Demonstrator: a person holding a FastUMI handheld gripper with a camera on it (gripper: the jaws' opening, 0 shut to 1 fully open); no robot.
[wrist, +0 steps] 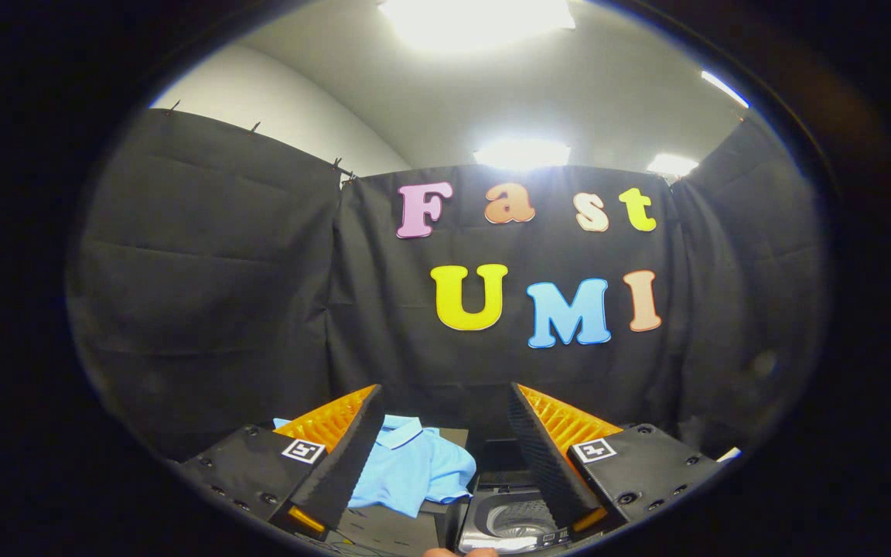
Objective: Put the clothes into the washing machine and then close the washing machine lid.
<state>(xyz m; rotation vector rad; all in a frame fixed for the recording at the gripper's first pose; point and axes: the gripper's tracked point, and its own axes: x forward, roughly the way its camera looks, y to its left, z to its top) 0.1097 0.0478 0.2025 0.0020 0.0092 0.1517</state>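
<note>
Gripper view: gripper spread empty above blue shirt — pickup pending; washing machine lid open.

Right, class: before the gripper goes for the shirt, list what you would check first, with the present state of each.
1. Gripper fingers apart, holding nothing: ok.
2. Blue shirt in sight, lying on the dark table between and below the fingers: ok.
3. Washing machine lid up, drum showing: ok.
4. Shirt lies beside the machine, not in it: not ok yet.
5. Path down to the shirt free: ok, as far as visible.
6. Other clothes left to load: cannot tell.
</note>
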